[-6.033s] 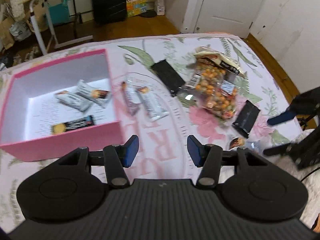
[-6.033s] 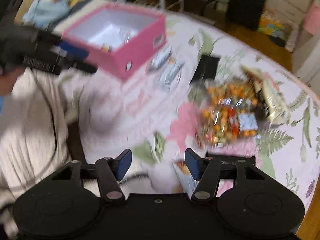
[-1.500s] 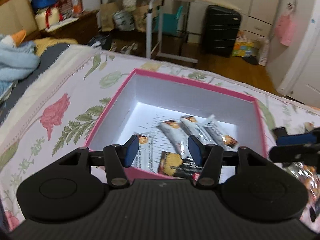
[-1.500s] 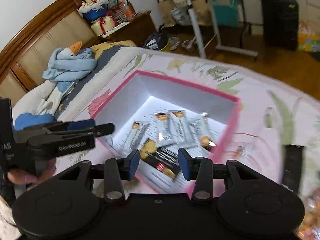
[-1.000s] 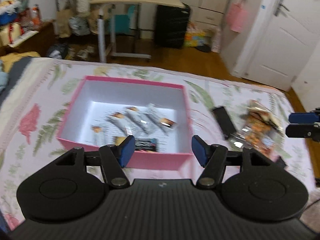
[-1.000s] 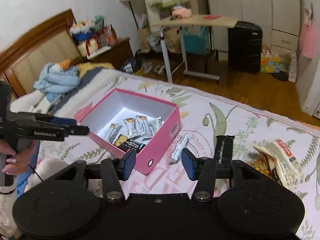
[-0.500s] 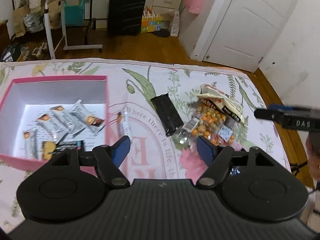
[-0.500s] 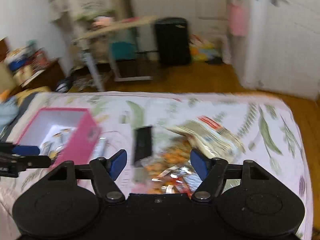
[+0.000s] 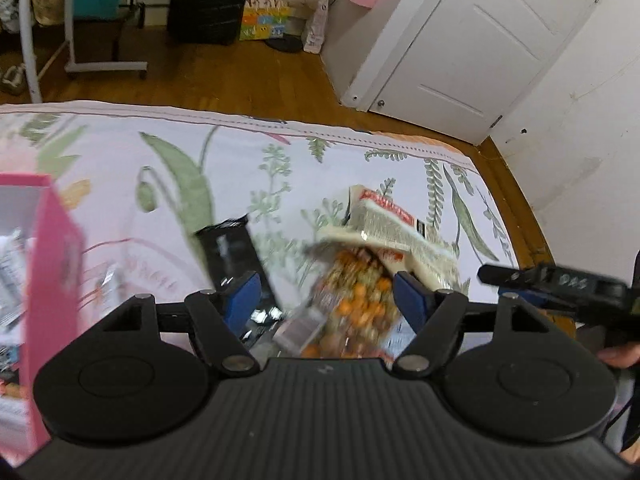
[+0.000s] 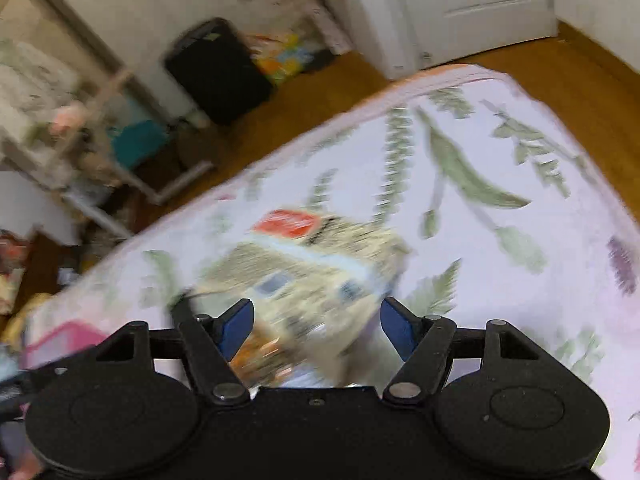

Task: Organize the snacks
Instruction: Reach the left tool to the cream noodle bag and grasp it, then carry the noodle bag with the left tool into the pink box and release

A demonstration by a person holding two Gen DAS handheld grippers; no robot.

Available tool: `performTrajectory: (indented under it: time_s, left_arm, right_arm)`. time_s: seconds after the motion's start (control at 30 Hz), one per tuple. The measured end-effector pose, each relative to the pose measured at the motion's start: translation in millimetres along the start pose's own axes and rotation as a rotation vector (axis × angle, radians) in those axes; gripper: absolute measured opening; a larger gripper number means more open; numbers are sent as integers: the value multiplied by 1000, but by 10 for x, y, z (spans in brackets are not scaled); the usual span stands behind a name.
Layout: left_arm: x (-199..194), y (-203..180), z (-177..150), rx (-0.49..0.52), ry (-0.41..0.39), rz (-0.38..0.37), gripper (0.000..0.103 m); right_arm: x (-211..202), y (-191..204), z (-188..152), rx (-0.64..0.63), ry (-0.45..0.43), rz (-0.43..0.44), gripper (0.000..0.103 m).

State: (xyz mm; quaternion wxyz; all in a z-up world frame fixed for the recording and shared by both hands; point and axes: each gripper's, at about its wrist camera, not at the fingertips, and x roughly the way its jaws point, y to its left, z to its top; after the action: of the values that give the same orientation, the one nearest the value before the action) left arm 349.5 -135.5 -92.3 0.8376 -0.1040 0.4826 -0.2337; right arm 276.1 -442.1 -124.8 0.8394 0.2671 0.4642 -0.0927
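A: Left tongs [image 9: 325,294] and right tongs [image 10: 316,328]: how do they stand?
B: Both gape wide and grip nothing; their jaws have just been opening.
A: Where are the snacks?
B: On the flowered bedspread [image 9: 248,160]. The clear bag of orange snacks [image 9: 356,300] lies under the left tongs, the beige packet [image 9: 392,228] against its far end, a black packet [image 9: 228,248] to the left.
A: And the box?
B: The pink box [image 9: 52,264] sits at the left edge, blurred wrappers inside.
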Motion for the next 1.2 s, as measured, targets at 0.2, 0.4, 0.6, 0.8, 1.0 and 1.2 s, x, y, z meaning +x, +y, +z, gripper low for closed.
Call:
performTrajectory:
  time_s: [0.2, 0.4, 0.6, 0.8, 1.0, 1.2]
  left_arm:
    - [653, 7, 325, -64, 36, -43, 72]
    - [1326, -35, 459, -96, 107, -67, 71]
    - [1693, 32, 432, -192, 174, -156, 69]
    - [1734, 1, 298, -144, 204, -210, 60]
    - [1538, -263, 295, -25, 161, -149, 51]
    - [1029, -396, 272, 79, 86, -137, 51]
  right_arm:
    - [386, -450, 20, 273, 66, 94, 75]
    - [610, -425, -24, 322, 69, 155, 71]
    - [570, -276, 20, 192, 44, 127, 59]
    - [705, -446, 22, 300, 112, 166, 59]
    - [641, -461, 7, 320, 113, 207, 52]
    - [346, -245, -14, 206, 75, 264, 52]
